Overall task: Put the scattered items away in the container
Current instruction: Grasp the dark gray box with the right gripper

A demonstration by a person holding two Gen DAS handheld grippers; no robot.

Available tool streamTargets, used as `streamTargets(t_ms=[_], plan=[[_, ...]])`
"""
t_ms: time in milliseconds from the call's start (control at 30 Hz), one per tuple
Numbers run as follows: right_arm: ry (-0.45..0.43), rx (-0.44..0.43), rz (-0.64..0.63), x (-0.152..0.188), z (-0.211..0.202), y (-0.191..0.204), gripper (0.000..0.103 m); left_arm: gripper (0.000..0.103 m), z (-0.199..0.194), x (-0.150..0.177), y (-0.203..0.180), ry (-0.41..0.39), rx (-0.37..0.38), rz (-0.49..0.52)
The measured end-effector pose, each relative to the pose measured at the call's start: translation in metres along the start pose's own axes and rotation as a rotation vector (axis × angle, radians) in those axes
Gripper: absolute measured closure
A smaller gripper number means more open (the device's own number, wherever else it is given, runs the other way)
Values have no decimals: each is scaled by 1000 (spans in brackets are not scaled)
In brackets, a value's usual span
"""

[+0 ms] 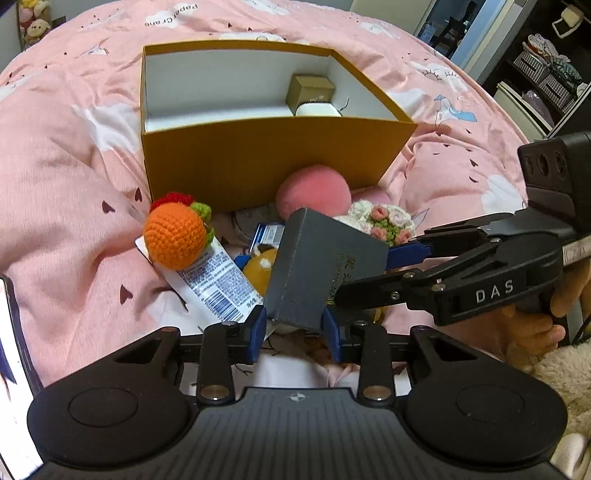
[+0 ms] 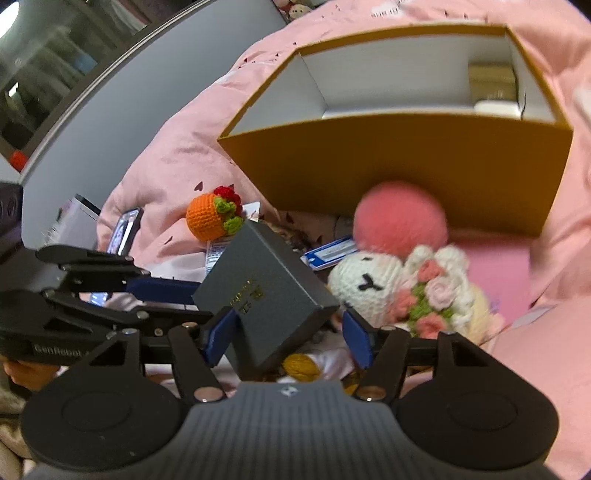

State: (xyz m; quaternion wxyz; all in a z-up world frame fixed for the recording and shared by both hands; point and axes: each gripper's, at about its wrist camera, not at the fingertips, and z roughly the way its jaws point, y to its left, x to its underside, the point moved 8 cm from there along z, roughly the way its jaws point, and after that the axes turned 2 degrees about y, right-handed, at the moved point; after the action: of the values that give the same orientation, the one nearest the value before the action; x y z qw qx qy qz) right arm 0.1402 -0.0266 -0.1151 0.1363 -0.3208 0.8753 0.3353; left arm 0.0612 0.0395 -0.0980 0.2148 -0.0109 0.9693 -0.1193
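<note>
The dark grey box, tilted above the bed's clutter before the yellow container, is clamped by the left hand-held gripper; the right hand-held gripper, angled downward, stands wider, pads apart around it.

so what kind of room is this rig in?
Most likely a bedroom: the work surface is a bed with a pink duvet printed with clouds and hearts, plush toys sit at its far corner, and shelves with storage baskets stand beside it. The yellow box rests on the bedding.
</note>
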Motion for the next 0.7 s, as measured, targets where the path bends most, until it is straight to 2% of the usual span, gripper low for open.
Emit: streamTargets(t_ms=[167, 267, 433, 567, 700], plan=[[19, -40, 31, 1, 12, 4, 37, 71, 4, 4, 5, 16, -10, -8], [11, -20, -9, 0, 10, 10, 43, 71, 3, 4, 6, 8, -11, 0], [-31, -30, -23, -7, -7, 12, 54, 71, -1, 4, 7, -6, -27, 16], [-68, -48, -9, -13, -20, 12, 58, 71, -7, 2, 12, -17, -44, 9], [-140, -35, 11, -27, -44, 7, 64, 71, -16, -3, 18, -39, -52, -8]])
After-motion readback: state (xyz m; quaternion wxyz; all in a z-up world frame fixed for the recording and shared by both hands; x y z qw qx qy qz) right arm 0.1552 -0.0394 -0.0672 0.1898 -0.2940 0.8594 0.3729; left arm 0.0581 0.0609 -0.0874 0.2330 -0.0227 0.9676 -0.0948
